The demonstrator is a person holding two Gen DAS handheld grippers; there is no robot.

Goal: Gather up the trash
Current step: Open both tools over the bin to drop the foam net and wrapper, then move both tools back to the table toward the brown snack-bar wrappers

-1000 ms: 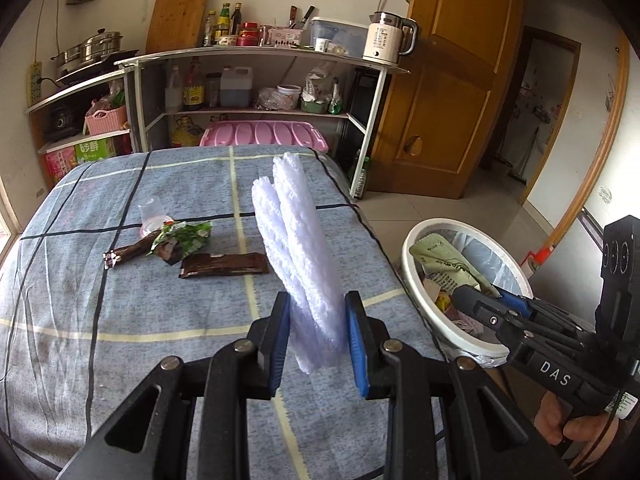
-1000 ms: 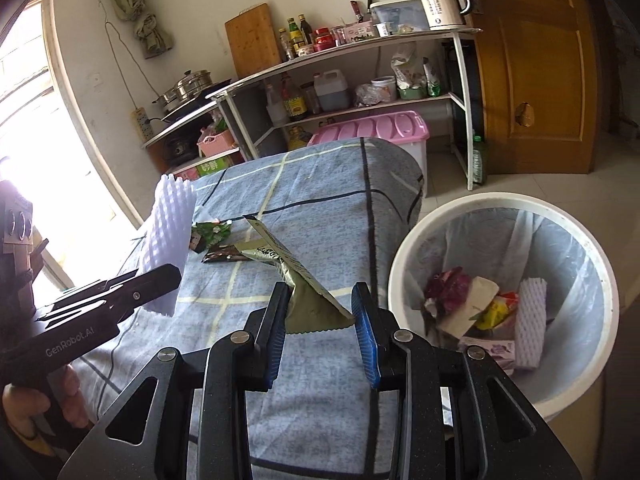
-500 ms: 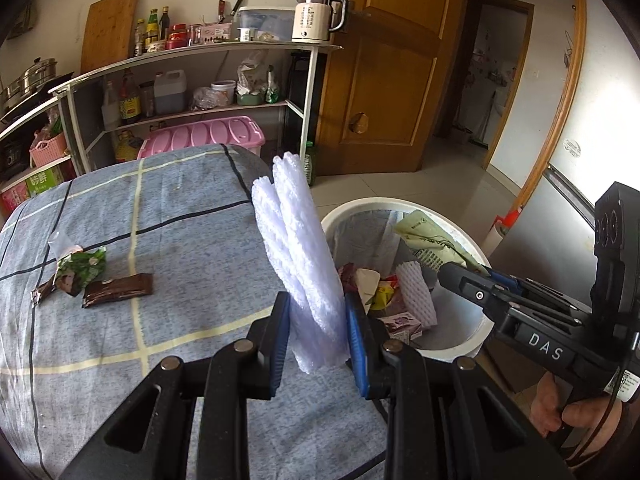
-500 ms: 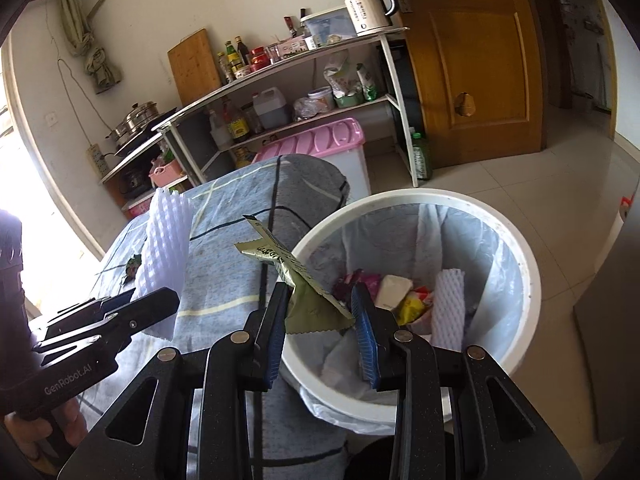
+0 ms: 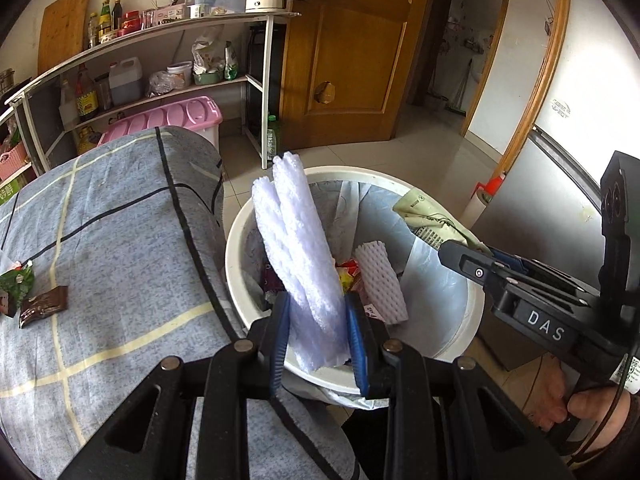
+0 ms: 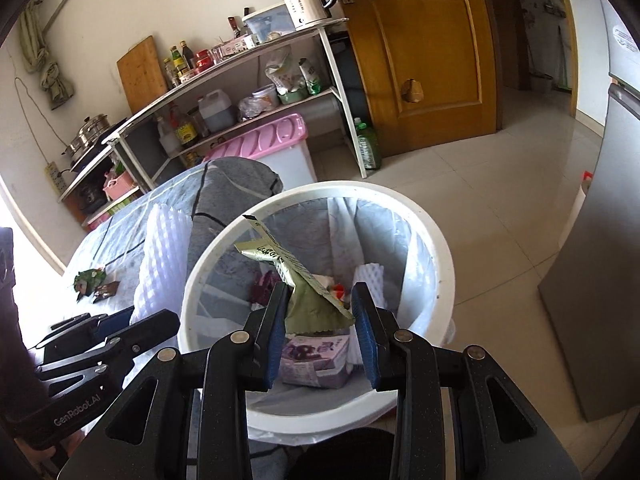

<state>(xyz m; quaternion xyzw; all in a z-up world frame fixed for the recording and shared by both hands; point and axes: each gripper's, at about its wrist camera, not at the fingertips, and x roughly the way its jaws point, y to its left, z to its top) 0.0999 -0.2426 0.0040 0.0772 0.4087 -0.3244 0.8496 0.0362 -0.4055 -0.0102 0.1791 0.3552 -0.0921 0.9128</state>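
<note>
My left gripper (image 5: 318, 340) is shut on a white foam fruit net (image 5: 298, 256), held upright over the near rim of the white trash bin (image 5: 240, 292). My right gripper (image 6: 320, 332) is shut on a green foil wrapper (image 6: 304, 292) and holds it above the bin's (image 6: 436, 248) opening. The bin, lined with a pale bag, holds another foam net (image 5: 378, 276), a purple carton (image 6: 316, 354) and other wrappers. The foam net also shows in the right wrist view (image 6: 164, 264). A green wrapper (image 5: 14, 284) and a brown wrapper (image 5: 44, 306) lie on the table.
The table has a grey-blue checked cloth (image 5: 112, 240); the bin stands against its right edge. Behind are a shelf rack (image 5: 256, 80) with bottles and a kettle, a pink-lidded box (image 5: 168, 116), a wooden door (image 5: 352, 52) and a grey fridge (image 6: 608, 240) at right.
Both grippers have swung right from over the table to the bin, carrying the foam net and the green wrapper. The right gripper's wrapper now hangs over the bin's inside.
</note>
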